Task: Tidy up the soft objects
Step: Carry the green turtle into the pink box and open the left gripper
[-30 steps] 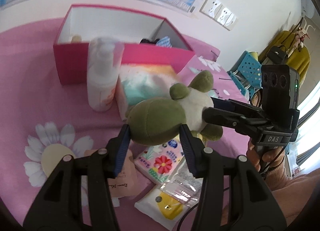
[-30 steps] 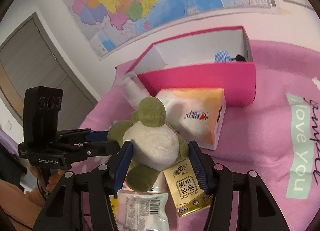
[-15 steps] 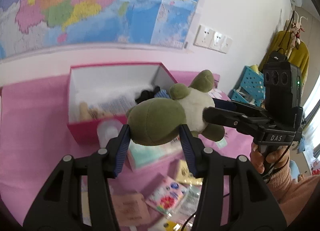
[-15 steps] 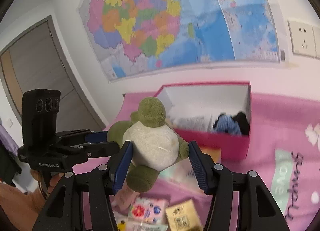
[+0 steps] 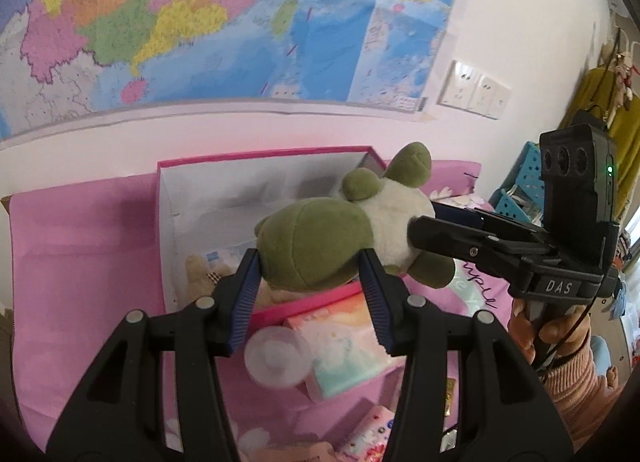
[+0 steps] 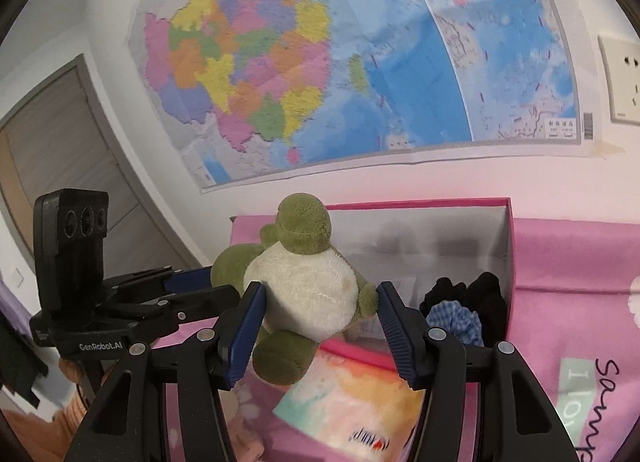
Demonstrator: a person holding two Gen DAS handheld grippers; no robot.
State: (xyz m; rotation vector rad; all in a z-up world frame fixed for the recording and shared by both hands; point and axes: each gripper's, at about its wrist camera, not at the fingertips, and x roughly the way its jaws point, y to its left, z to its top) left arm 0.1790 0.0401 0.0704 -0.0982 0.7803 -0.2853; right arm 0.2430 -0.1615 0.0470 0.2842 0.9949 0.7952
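Plush turtle, olive-green shell and limbs, cream belly (image 5: 320, 246): I hold it aloft over open pink cardboard box (image 5: 240, 198), box directly below and ahead. Left tongs (image 5: 310, 294) pinch one green end; right tongs (image 6: 320, 326) pinch cream belly. Long axis runs between my tongs. Pile matted, belly faintly stained.

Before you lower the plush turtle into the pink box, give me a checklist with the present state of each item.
1. Left hand-held gripper clamps plush turtle head: ok.
2. Right hand-held gripper clamps its belly: ok.
3. Turtle lifted above pink box: ok.
4. Free floor inside box: cannot tell; teddy and dark cloth items already there.
5. Tissue box and bottle outside, in front: ok.
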